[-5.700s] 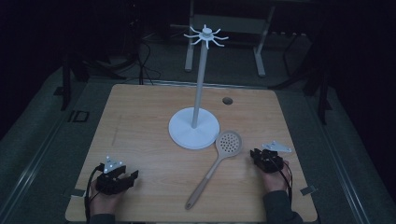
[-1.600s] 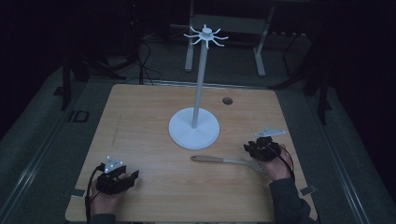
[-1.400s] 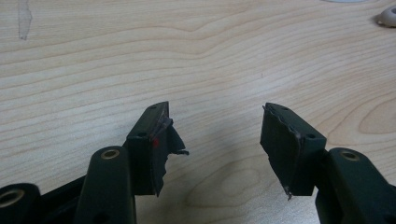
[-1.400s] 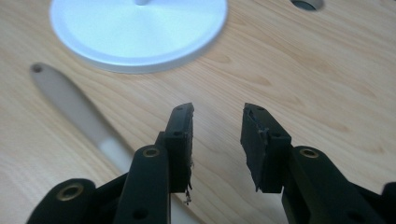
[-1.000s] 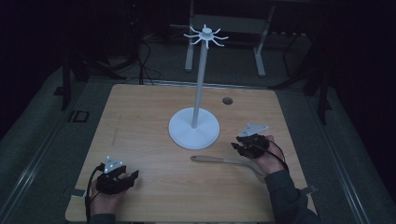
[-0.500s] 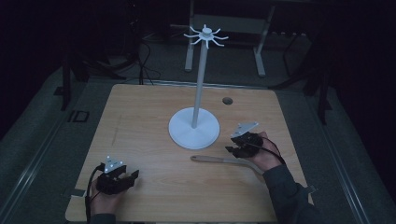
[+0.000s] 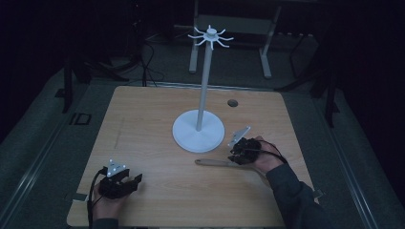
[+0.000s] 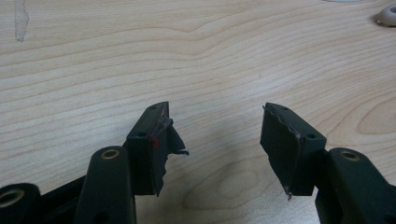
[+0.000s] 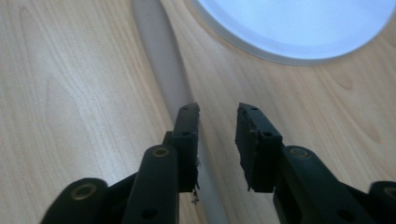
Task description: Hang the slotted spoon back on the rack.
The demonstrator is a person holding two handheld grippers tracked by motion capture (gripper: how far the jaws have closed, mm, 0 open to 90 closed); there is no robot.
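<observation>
A pale long-handled utensil lies on the wooden table point(image 7: 143, 124); its handle point(image 7: 214, 163) points left and its other end is hidden under my right hand. My right gripper point(image 7: 238, 152) hovers there, just right of the white stand's round base point(image 7: 198, 132). In the right gripper view the jaws of my right gripper point(image 9: 217, 112) stand a little apart with nothing between them, and the handle point(image 9: 156, 60) runs under the left jaw. My left gripper point(image 7: 133, 181) rests at the table's near left. Its jaws point(image 8: 215, 109) are wide apart over bare wood.
The stand's thin pole point(image 7: 204, 81) rises to a crown of hooks point(image 7: 210, 36). The base's rim point(image 9: 299, 32) lies close ahead of the right jaws. A small dark hole point(image 7: 232, 102) marks the table's far side. A metal frame point(image 7: 229, 28) stands beyond the table.
My right gripper has crept left and forward, toward the stand's base. Before that, the utensil swung from a slanted lie to a level one, and its head went out of sight. The left gripper has stayed put.
</observation>
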